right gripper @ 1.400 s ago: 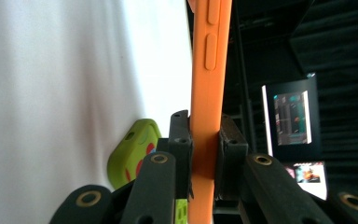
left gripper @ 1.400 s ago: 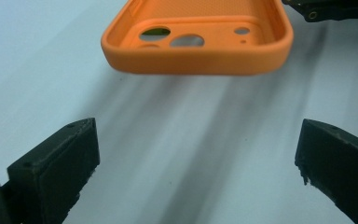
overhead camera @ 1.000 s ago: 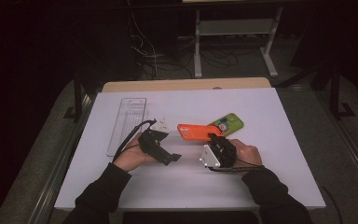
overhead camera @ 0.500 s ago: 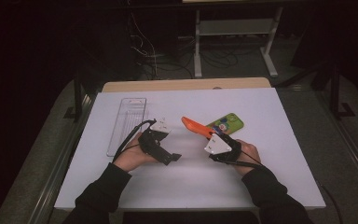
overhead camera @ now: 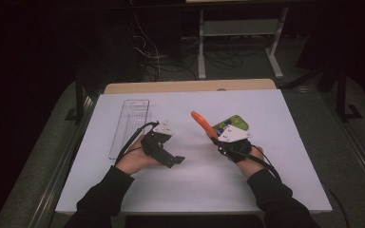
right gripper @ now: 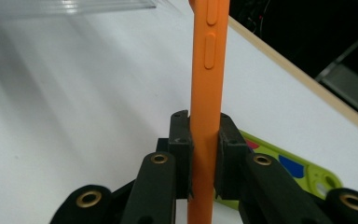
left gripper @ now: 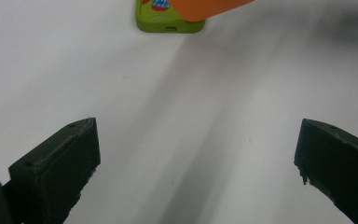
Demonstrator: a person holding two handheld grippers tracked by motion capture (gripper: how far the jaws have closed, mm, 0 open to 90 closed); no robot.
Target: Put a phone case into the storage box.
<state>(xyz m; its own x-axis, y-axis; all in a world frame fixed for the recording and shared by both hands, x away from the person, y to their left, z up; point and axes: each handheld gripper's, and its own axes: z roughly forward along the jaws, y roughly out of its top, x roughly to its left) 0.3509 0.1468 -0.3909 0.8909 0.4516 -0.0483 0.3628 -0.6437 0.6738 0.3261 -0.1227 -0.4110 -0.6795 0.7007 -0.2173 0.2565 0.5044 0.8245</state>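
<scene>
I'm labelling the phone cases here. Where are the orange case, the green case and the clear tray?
orange case (right gripper: 204, 93), right gripper view, side edge below the buttons.
green case (left gripper: 170, 24), left gripper view, bottom edge.
clear tray (overhead camera: 129, 124), high view, its middle.

Black sleeves, black tongs (overhead camera: 217, 137), brass screws, trailing black cables

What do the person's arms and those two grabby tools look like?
Both arms wear black long sleeves. Each hand carries a black tool: the left tool and the right tool each have a pale three-cornered plate on top and a black cable trailing back. Brass-coloured rivets mark the right tool's links.
</scene>
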